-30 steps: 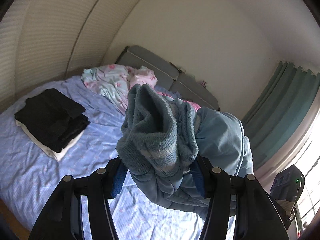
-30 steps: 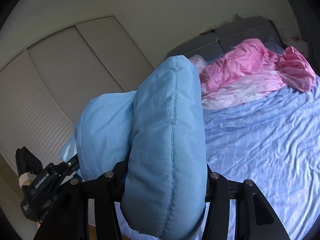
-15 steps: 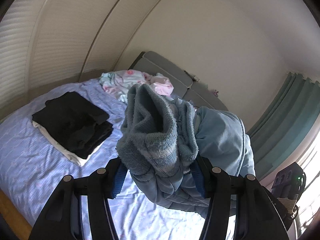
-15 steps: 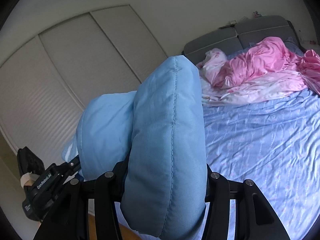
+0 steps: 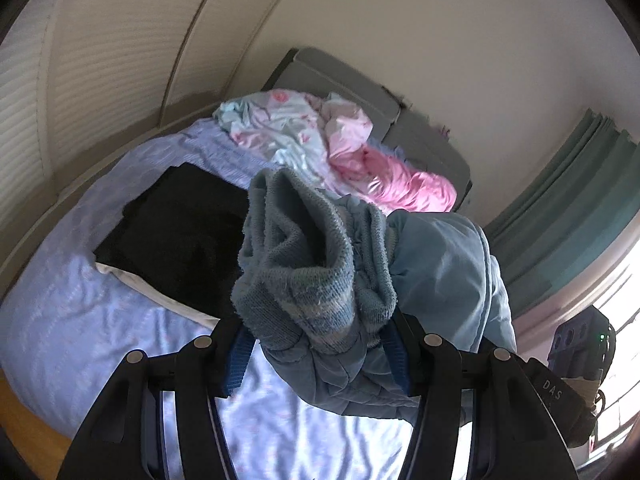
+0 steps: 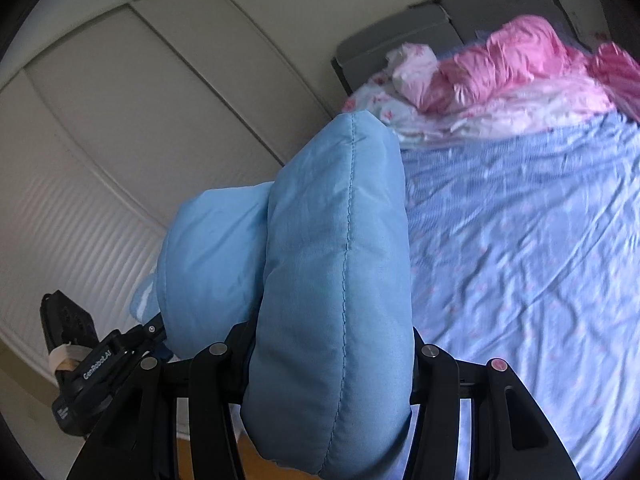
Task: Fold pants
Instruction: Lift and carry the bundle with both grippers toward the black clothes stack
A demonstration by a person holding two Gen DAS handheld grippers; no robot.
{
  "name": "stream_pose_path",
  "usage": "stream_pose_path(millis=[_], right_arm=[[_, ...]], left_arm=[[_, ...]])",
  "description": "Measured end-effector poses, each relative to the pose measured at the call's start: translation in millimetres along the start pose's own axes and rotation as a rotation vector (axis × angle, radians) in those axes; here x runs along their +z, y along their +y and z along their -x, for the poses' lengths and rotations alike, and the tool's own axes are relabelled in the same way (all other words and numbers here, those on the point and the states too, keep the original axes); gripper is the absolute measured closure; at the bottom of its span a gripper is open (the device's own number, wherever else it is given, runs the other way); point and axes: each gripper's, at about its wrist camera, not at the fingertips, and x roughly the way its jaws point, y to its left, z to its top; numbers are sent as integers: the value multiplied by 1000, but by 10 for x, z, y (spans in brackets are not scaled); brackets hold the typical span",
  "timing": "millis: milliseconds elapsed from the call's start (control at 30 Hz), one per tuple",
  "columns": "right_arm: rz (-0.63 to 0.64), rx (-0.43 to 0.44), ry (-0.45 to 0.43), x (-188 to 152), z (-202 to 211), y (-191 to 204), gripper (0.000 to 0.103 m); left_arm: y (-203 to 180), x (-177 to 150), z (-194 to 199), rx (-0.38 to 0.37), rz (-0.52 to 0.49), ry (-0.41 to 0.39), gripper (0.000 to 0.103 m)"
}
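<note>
**Blue pants held up, fold not begun**

We pinch the padded blue pants (image 5: 436,264) in both tools: left tool (image 5: 320,356) at the knit cuff, right tool (image 6: 332,364) at frame centre. They hang above the bed (image 6: 520,240), unfolded; every fold remains.

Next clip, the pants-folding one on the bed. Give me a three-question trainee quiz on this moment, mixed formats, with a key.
1. True or false: both the left gripper and the right gripper are shut on the blue padded pants.
2. Multiple choice: what lies on the bed sheet behind the left gripper? A) a folded black stack B) a pair of shoes C) a laptop
3. Fill in: the part of the pants in the left gripper is the ribbed knit ____.

Key: 1 true; 2 A; 3 cuff
</note>
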Motion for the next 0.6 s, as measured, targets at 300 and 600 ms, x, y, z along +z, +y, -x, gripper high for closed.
stream_pose_path(millis=[300, 600], right_arm=[[-65, -40, 88, -152, -727, 282, 52], [-51, -53, 132, 101, -1558, 478, 52]], left_arm=[[834, 305, -283, -25, 39, 105, 47], [1408, 899, -804, -26, 33, 116, 47]])
